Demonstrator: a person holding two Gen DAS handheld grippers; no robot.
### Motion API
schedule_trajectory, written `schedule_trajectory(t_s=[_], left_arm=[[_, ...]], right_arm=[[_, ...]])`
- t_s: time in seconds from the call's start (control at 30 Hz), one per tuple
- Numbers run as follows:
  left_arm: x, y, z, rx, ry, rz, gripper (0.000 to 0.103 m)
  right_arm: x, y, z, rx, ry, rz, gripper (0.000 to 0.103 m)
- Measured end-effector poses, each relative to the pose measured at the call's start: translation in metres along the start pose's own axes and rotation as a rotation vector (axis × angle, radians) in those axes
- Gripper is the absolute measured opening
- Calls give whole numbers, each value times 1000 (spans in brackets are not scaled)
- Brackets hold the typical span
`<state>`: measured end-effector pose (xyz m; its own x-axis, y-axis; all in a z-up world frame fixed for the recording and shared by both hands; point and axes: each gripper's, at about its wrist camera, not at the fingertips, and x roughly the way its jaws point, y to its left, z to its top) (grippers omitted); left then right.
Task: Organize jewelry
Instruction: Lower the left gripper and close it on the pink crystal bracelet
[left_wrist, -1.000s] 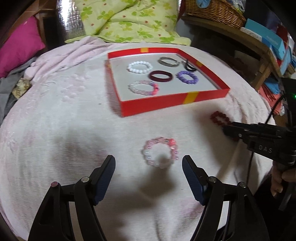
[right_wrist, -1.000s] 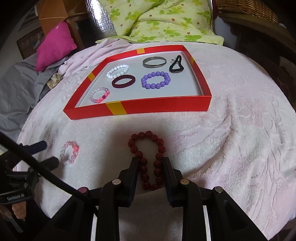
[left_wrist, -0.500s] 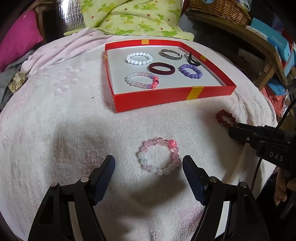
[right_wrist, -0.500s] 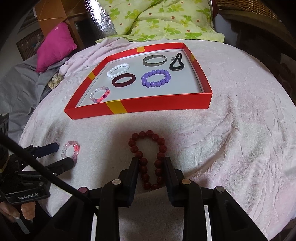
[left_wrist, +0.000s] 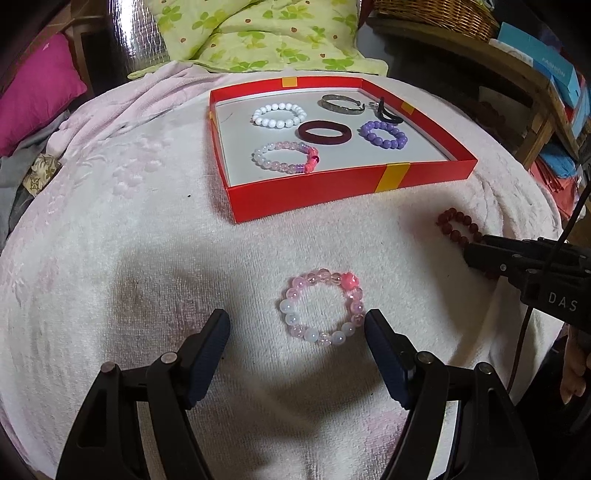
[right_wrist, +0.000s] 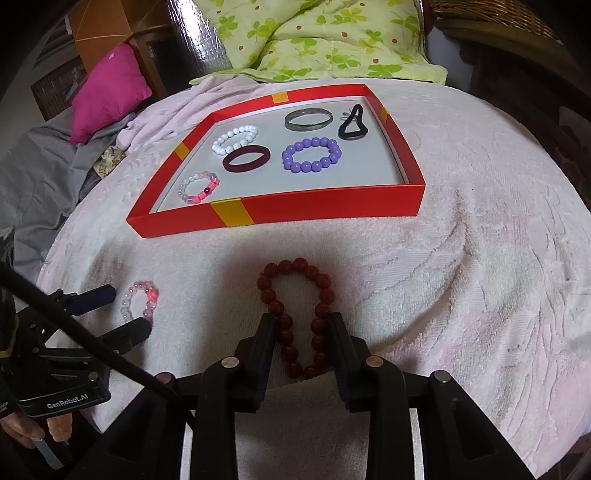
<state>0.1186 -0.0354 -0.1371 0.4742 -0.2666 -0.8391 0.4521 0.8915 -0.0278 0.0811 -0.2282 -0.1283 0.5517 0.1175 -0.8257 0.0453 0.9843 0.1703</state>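
Observation:
A pink and clear bead bracelet (left_wrist: 310, 334) lies flat on the pale towel between the fingers of my left gripper (left_wrist: 295, 317), close to the right fingertip; those jaws stand wide and open. My right gripper (right_wrist: 301, 321) has its pads against both strands of a dark red bead bracelet (right_wrist: 291, 266), which rests on the towel pinched into a narrow loop; these jaws are opening. Beyond both stands a red box lid (right_wrist: 295, 210) that holds several bracelets. In the left wrist view the dark red bracelet (left_wrist: 456, 221) shows at the right.
Inside the box (left_wrist: 332, 188) lie a white bead bracelet (left_wrist: 279, 115), a silver bangle (left_wrist: 341, 105), a maroon band (left_wrist: 325, 123), purple beads (left_wrist: 369, 129) and a black hair tie (left_wrist: 386, 114). A green quilt (right_wrist: 314, 40) and a pink pillow (right_wrist: 107, 88) sit behind.
My left gripper has closed in on the pink bracelet, which now lies level with its fingertips. The right gripper's fingers have spread slightly around the dark red bracelet.

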Motion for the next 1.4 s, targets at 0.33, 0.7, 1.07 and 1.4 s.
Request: schedule_trajectory(t_s=[0.33, 0.7, 1.07, 1.4], left_arm=[[1, 0, 0, 5, 1, 5, 76], [4, -7, -2, 37, -7, 5, 85], [3, -9, -4, 44, -31, -2, 89], [-1, -6, -2, 31, -19, -7, 89]], right_arm=[[-1, -3, -1, -4, 1, 21, 34], [-3, -6, -3, 0, 3, 37, 34], [-3, -6, -3, 0, 4, 39, 34], [-4, -7, -4, 4, 5, 45, 34]])
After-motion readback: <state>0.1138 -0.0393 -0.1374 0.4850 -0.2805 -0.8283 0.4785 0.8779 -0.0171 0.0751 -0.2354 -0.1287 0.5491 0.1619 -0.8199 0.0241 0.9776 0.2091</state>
